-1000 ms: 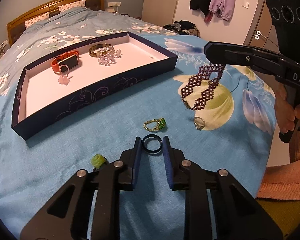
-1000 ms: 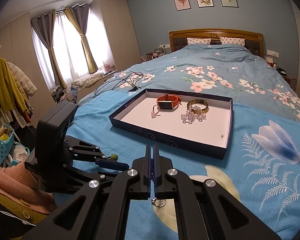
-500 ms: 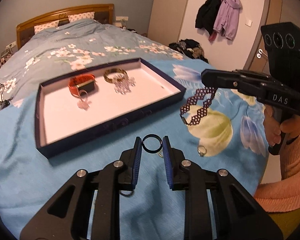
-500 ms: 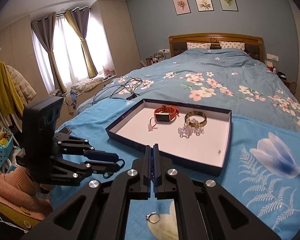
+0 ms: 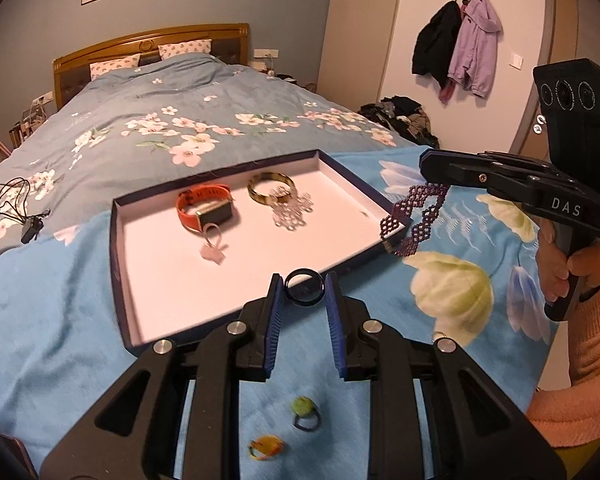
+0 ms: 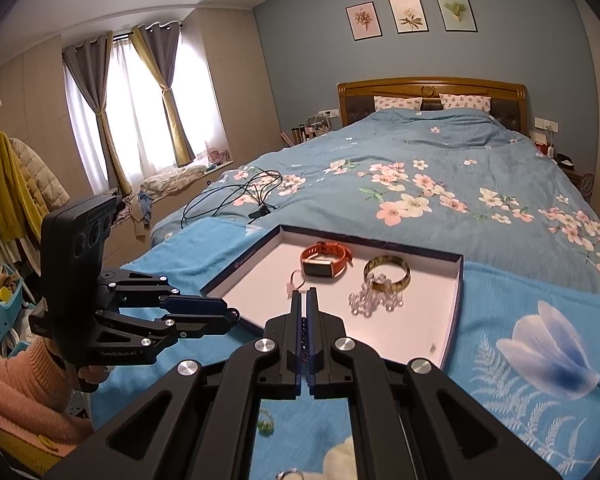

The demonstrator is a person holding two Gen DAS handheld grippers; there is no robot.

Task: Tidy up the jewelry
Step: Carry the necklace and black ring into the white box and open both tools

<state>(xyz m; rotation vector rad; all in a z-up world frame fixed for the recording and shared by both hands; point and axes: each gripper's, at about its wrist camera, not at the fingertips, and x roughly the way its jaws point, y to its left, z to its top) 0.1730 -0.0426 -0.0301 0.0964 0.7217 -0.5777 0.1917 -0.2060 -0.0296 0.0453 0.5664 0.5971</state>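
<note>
A: The left gripper (image 5: 303, 300) is pinching a black ring (image 5: 304, 289) right at its fingertips, jaws narrowed onto both sides so the hoop is sitting flat and facing the camera. It's hanging above the near wall of the tray (image 5: 236, 312).

B: And the right gripper (image 5: 430, 162) is clamped fully together on a purple beaded bracelet (image 5: 416, 220), which is dangling free below the tips, just off the tray's right corner. Holding it by one end is letting the lacework hang straight rather than bunch up.

A: Both pieces look headed for the tray, I'd judge. Inside, an orange watch (image 5: 206, 210), a gold bangle (image 5: 270, 188), a cluster of clear beads (image 5: 292, 210) and a small pink charm (image 5: 213, 252) are already lying toward the far side, so the near half is staying bare.

B: The raised wall is the one thing to clear. Left on the blue blanket (image 5: 52, 312): a green-stone ring (image 5: 305, 410) and a yellowish one (image 5: 265, 446) under the left gripper, plus a silver ring (image 5: 439, 336) mostly hidden behind its finger.

A: A black cable (image 5: 8, 204) is lying well off to the side, no trouble.
</note>
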